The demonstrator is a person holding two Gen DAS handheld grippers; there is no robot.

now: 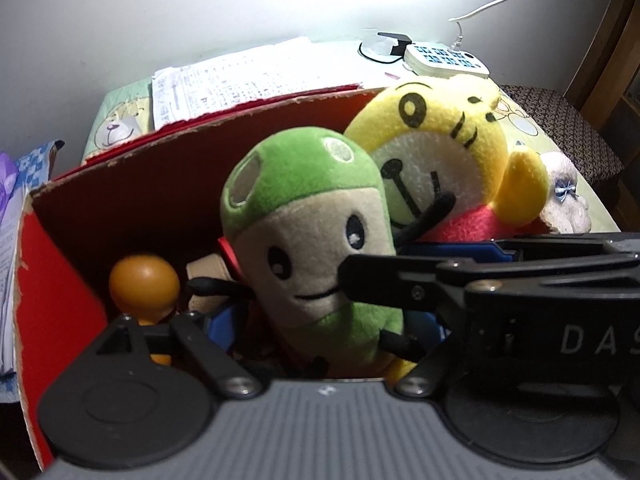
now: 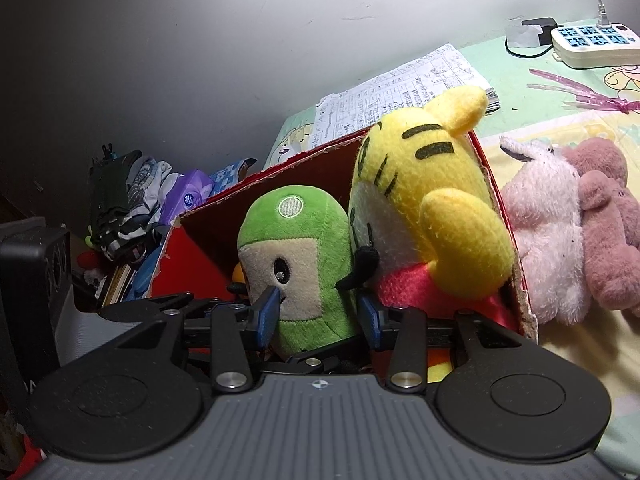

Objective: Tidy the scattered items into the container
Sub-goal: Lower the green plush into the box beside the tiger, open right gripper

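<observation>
A red cardboard box (image 1: 132, 184) (image 2: 188, 256) holds a green mushroom plush (image 1: 316, 236) (image 2: 300, 264), a yellow tiger plush (image 1: 444, 148) (image 2: 436, 200) and an orange wooden figure (image 1: 144, 280). My right gripper (image 2: 320, 312) has its blue pads on both sides of the green plush, low in the box; its black frame crosses the left wrist view at the right. My left gripper (image 1: 320, 328) sits at the box's near side with its blue pads wide apart around the green plush's base.
A pink plush and a brown plush (image 2: 560, 232) lie on the bed right of the box. Papers (image 1: 248, 84) lie behind the box. A white power strip (image 2: 596, 44) is at the back right. Clutter (image 2: 132, 200) lies left of the box.
</observation>
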